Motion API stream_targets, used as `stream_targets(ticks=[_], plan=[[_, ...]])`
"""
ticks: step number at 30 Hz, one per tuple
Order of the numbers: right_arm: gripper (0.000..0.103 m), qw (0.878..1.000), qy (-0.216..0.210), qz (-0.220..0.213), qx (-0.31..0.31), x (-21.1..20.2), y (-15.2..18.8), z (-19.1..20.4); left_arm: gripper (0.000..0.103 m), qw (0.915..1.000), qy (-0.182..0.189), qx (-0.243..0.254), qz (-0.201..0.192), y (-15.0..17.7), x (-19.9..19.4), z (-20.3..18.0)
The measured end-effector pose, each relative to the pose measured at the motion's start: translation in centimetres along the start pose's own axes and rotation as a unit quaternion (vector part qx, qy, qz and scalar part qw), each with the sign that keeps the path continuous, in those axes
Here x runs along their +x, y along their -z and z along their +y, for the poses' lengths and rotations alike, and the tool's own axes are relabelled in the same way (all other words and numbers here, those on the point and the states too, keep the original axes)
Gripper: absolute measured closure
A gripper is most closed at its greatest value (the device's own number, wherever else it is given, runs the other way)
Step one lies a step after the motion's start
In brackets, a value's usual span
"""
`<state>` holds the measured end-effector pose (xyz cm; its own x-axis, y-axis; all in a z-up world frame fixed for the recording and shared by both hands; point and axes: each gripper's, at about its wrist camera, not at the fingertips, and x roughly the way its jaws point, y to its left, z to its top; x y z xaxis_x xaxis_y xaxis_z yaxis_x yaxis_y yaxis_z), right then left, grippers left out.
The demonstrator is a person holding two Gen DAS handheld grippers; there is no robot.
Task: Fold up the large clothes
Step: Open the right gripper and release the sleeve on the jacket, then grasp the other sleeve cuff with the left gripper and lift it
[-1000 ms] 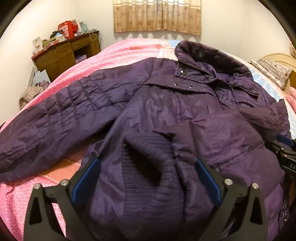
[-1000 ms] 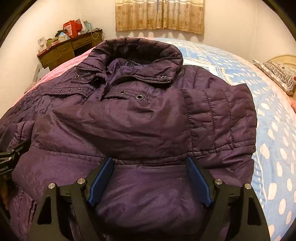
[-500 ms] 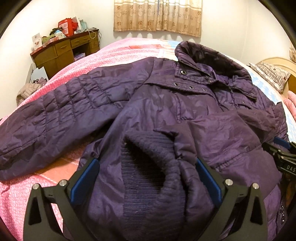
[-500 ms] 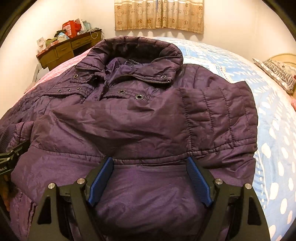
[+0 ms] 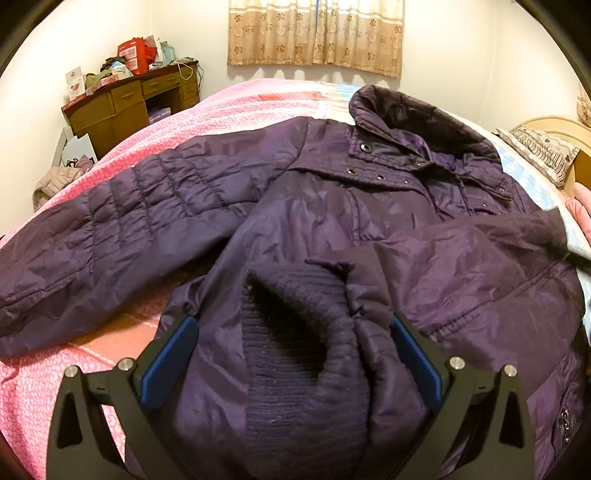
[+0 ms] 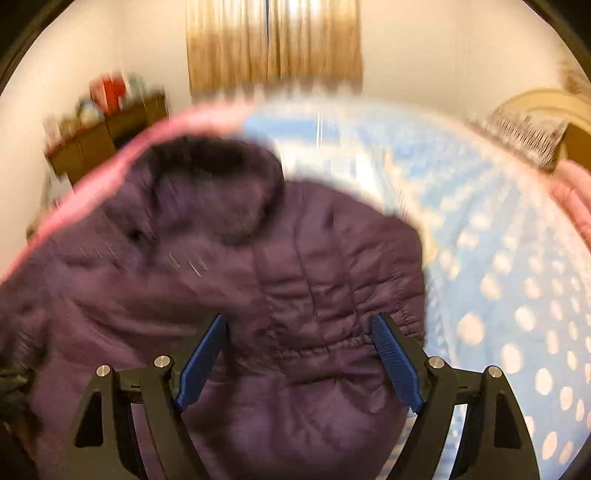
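Note:
A large dark purple padded jacket (image 5: pixel 332 206) lies face up on the bed, collar (image 5: pixel 417 114) at the far end. One sleeve (image 5: pixel 110 229) stretches out to the left over the pink cover. The other sleeve is folded across the body, and its knit cuff (image 5: pixel 295 332) bulges between the wide blue pads of my left gripper (image 5: pixel 293 321), which stands open around it. In the blurred right wrist view, my right gripper (image 6: pixel 299 319) hangs open over the jacket's (image 6: pixel 258 277) folded quilted side, near its right edge, with nothing gripped.
The bed has a pink cover (image 5: pixel 221 110) on the left and a blue dotted sheet (image 6: pixel 498 295) on the right. A cluttered wooden desk (image 5: pixel 129 99) stands at the back left, a curtain (image 5: pixel 314 33) behind, and a patterned pillow (image 5: pixel 535 151) at the far right.
My right gripper has swung to the right, so its view is blurred and shows more blue sheet. The left gripper and the cuff between its pads have stayed put.

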<state>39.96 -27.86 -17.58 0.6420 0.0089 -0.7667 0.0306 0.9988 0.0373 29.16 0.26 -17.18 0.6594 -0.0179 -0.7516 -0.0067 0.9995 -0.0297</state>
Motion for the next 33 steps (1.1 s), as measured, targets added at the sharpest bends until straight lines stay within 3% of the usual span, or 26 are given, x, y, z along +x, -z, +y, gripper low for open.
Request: stream_targets(ticks=[5, 8, 12, 16, 18, 25, 29, 33], plan=[[0.019, 0.999, 0.026, 0.003, -0.025, 0.7, 0.2, 1.2, 0.0, 1.0, 0.0, 0.0, 0.001, 0.0, 0.1, 0.0], [0.019, 0.998, 0.061, 0.007, -0.017, -1.3, 0.0, 2.3, 0.0, 1.0, 0.0, 0.0, 0.0, 0.0, 0.1, 0.0], [0.019, 0.999, -0.014, -0.021, -0.039, -5.9, 1.0, 7.1, 0.0, 1.0, 0.0, -0.002, -0.004, 0.0, 0.0, 0.1], [0.019, 0.994, -0.065, 0.007, -0.09, -5.5, 3.3, 11.8, 0.0, 1.0, 0.0, -0.002, -0.005, 0.1, 0.0, 0.1], [0.019, 0.993, -0.046, 0.018, -0.111, -3.6, 4.6, 13.0, 0.0, 1.0, 0.0, -0.002, -0.006, 0.1, -0.1, 0.1], [0.017, 0.993, -0.053, 0.009, -0.103, -2.6, 5.3, 12.9, 0.0, 0.9999, 0.009, -0.009, -0.012, 0.0, -0.6, 0.4], [0.017, 0.994, -0.062, -0.004, -0.093, -2.7, 5.4, 12.5, 0.0, 0.9981, 0.046, -0.034, -0.022, 0.4, -4.4, 2.5], [0.017, 0.994, -0.064, -0.008, -0.087, -3.1, 5.6, 12.2, 0.0, 0.9969, 0.032, -0.049, -0.053, 2.3, -9.7, 6.7]])
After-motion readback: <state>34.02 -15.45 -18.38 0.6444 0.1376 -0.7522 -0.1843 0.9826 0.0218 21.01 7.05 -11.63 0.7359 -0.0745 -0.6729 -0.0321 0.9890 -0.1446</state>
